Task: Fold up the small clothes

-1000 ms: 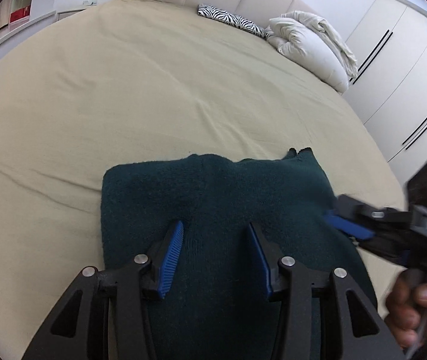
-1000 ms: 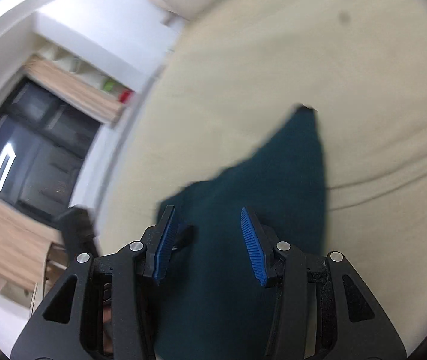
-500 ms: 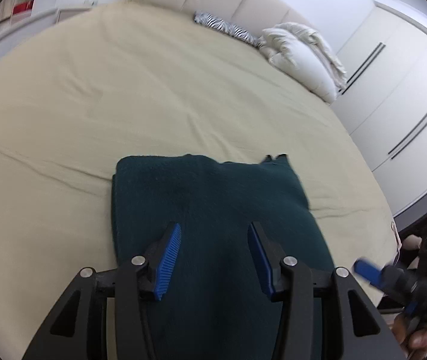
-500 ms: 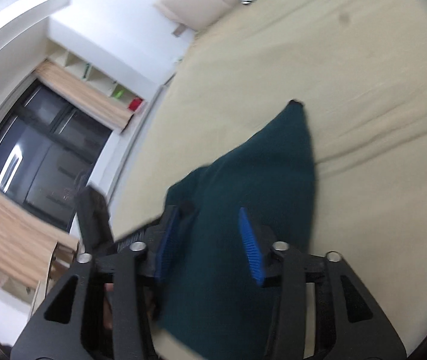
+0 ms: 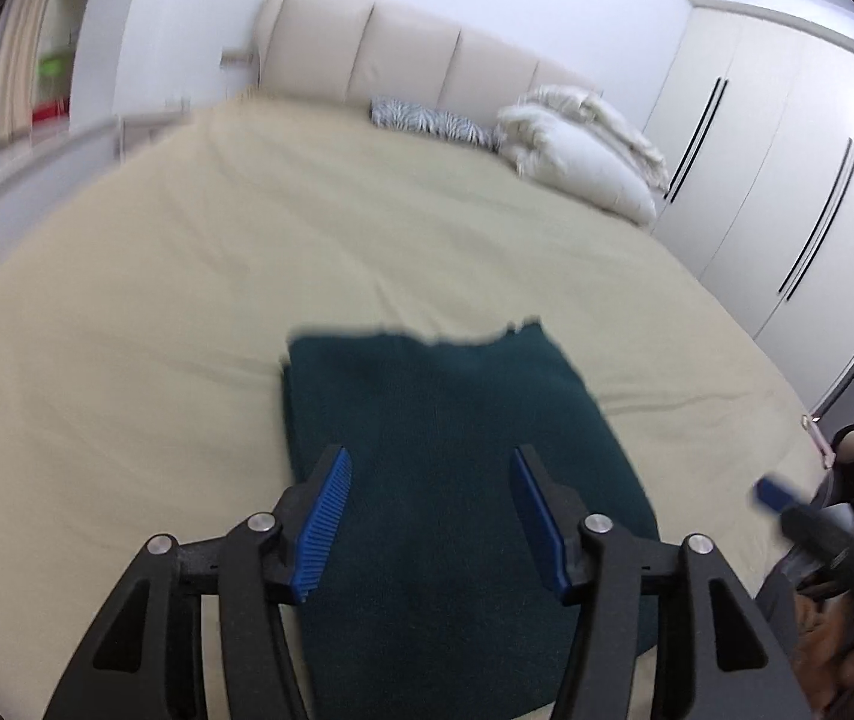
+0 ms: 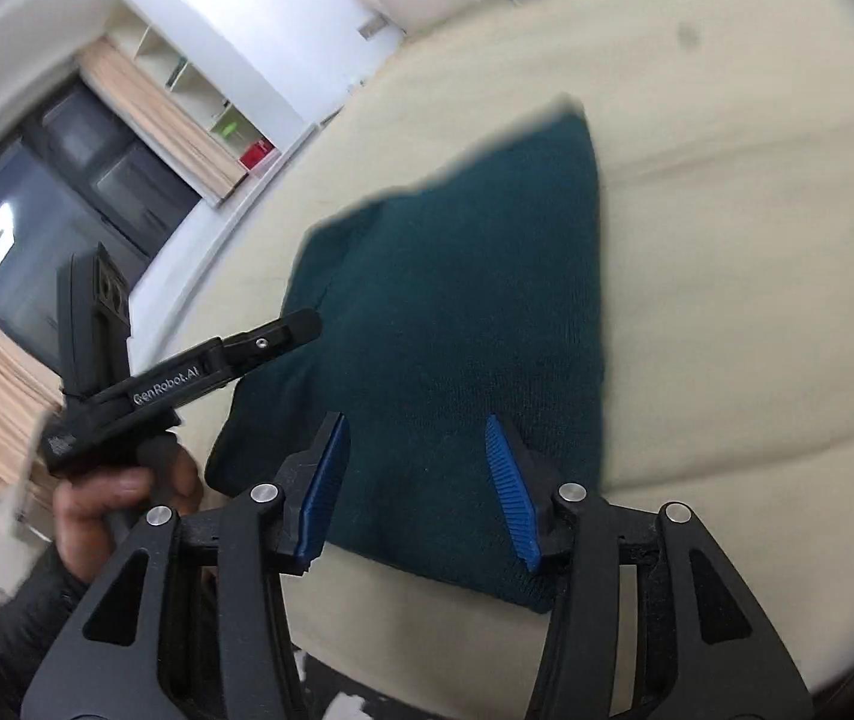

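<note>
A dark teal knit garment (image 5: 445, 420) lies folded in a rough rectangle on the beige bed (image 5: 247, 276), near its front edge. My left gripper (image 5: 430, 453) hovers above the garment's near half. Its jaws are opening and nothing is between the blue pads. In the right wrist view the same garment (image 6: 457, 300) lies flat, and my right gripper (image 6: 415, 420) hangs over its near edge, open and empty. The left gripper (image 6: 301, 324) shows there side-on at the garment's left edge, held by a hand (image 6: 109, 498). A blue pad of the right gripper (image 5: 772, 489) shows blurred at the right.
White pillows (image 5: 577, 162) and a zebra cushion (image 5: 433, 120) lie at the padded headboard (image 5: 403, 60). White wardrobe doors (image 5: 787, 180) line the right side. A dark window (image 6: 67, 180) and shelves (image 6: 211, 114) stand beyond the bed's left side.
Both grippers have pulled back and up from the garment, which now looks smaller and lies flat. The left jaws have spread wider. The right gripper has drifted to the right edge of the left view.
</note>
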Demonstrator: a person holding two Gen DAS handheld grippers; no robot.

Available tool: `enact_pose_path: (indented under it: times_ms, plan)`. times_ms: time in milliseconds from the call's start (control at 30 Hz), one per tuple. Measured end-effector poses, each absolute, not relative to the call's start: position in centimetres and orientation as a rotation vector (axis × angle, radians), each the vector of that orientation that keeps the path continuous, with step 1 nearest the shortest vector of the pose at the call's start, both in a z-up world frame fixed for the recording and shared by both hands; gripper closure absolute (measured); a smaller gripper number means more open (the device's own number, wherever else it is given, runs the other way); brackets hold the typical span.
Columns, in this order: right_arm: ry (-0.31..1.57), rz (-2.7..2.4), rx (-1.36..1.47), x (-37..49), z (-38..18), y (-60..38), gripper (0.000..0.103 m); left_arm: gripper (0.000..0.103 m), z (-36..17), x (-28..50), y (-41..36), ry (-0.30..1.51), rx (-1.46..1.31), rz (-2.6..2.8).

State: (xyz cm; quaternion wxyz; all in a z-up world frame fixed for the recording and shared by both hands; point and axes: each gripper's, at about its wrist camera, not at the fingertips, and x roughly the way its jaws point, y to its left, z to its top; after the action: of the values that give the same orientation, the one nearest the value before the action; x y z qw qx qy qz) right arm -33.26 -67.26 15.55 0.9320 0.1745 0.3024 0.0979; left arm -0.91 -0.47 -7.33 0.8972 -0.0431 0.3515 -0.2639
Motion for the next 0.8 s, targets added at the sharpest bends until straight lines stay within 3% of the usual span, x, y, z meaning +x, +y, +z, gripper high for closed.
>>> enact_pose_path:
  times_ms: [33, 100, 200, 233, 300, 433, 633, 700, 800]
  plan:
    - [0.619, 0.2, 0.357, -33.3, 15.5, -67.3, 0.053, 0.028, -5.6, -2.0, 0.1, 0.657, -0.059, -0.509]
    - [0.492, 0.141, 0.27, -35.2, 19.3, -66.4, 0.029, 0.001, -2.5, -3.8, 1.0, 0.518, -0.027, -0.438]
    - [0.25, 0.034, 0.142, -37.2, 24.4, -65.5, 0.002, 0.0, 1.2, -6.2, 2.2, 0.329, 0.023, -0.334]
    - [0.182, 0.0, 0.111, -37.9, 25.6, -65.3, 0.0, 0.0, 2.7, -6.7, 2.8, 0.285, 0.054, -0.277]
    - [0.063, -0.085, 0.047, -38.9, 28.1, -64.7, 0.0, 0.0, 4.7, -7.5, 3.4, 0.227, 0.083, -0.19]
    - [0.026, -0.154, 0.049, -38.8, 31.5, -64.6, 0.0, 0.0, 8.5, -10.2, 5.0, 0.053, 0.063, -0.064]
    - [-0.032, -0.123, 0.167, -39.3, 34.3, -66.1, 0.0, 0.0, 10.9, -11.5, 5.5, 0.031, 0.13, 0.103]
    - [0.006, -0.109, 0.148, -38.4, 33.7, -65.8, 0.0, 0.0, 10.4, -11.4, 5.1, 0.034, 0.153, 0.126]
    - [0.201, -0.048, 0.208, -35.7, 31.1, -65.8, 0.0, 0.0, 8.3, -9.0, 4.4, 0.179, 0.151, 0.095]
